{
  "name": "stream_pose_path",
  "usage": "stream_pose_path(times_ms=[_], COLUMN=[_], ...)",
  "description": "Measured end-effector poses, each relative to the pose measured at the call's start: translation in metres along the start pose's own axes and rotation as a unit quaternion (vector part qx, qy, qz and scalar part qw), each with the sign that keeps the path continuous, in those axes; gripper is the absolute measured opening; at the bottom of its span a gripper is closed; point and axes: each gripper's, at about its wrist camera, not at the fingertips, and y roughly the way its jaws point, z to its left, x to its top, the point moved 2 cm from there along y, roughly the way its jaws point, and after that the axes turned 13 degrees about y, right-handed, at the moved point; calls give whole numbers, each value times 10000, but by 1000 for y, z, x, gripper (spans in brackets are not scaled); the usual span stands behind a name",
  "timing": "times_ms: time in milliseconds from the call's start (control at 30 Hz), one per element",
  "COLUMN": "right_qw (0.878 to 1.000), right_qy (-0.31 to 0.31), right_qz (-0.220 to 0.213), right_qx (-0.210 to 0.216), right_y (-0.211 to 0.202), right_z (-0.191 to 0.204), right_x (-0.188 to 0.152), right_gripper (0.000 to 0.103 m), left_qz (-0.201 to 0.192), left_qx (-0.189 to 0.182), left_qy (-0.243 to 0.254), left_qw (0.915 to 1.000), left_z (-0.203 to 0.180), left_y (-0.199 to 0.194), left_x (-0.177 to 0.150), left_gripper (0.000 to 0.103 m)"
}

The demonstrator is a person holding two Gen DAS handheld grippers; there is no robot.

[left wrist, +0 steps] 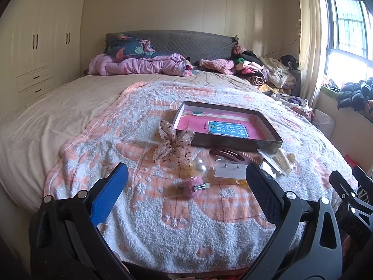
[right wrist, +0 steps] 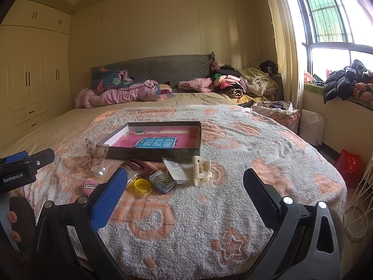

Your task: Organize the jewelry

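Both tongs hang wide open over the bed and hold nothing. Left tongs (left wrist: 184,186) have one bumpy blue finger and one bumpy black finger, and the right tongs (right wrist: 186,187) look the same. Under them lies a fuzzy towel blanket (left wrist: 177,233), grey with orange shapes.

Just past the left tongs sits a small pink fluffy clip (left wrist: 192,187). Near it are round shiny pearls (left wrist: 200,164) and a flat clear packet (left wrist: 229,170). A lacy ribbon bow (left wrist: 173,145) with dots touches the corner of the tray.

Ahead of the right tongs lie a yellow ring (right wrist: 141,185), a small grey box (right wrist: 162,180) and a cream claw clip (right wrist: 201,170). A dark red hair clip (right wrist: 137,164) rests just in front of the tray.

Farther back is a flat dark tray (right wrist: 153,152) with a pink floor and a blue label. Well behind it are pink bedding (right wrist: 121,94) and a heap of clothes (right wrist: 242,84).
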Motion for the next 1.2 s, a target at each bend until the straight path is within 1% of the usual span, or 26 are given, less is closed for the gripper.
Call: stream_pose_path(times_ms=[833,1000,1200], right_qw=[9999,9995,9973], right_qy=[-65,-221,-434], right_qz=[-95,58,296], right_qx=[65,224,510], right_y=[-4,4,20], right_z=[6,12,28], right_x=[3,3,4], right_gripper=[97,97,97], left_qz=[-82,-105,-108], left_qx=[-1,-6,104], left_qy=[-8,-106,-250], left_qw=[10000,9999,9996], left_z=[2,11,28], left_y=[-3,-1,7], left_x=[4,5,3], left_gripper=[92,92,92])
